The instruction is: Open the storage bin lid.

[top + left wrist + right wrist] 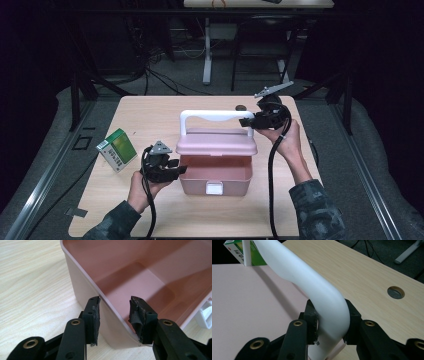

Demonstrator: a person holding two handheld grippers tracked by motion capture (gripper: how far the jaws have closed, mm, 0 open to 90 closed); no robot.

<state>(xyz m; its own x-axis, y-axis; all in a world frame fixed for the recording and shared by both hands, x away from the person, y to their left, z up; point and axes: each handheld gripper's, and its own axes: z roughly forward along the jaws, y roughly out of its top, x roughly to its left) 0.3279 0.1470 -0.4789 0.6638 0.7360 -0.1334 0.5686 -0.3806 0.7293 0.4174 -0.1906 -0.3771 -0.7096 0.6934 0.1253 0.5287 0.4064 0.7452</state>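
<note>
- The left gripper (pixel 176 167) straddled the left wall of the pink box (pixel 215 181) at mid-table, its pads just off the wall.
- Farther back, the right gripper (pixel 248 123) clamped the white handle (pixel 216 116) of the raised lid (pixel 216 142).
- A green carton (pixel 117 149) lay left.

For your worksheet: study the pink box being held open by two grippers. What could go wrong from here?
1. The right gripper holds the lid up by the white handle alone; a slip could drop the lid.
2. The left gripper straddles the box wall with a visible gap, so the pink box might shift.
</note>
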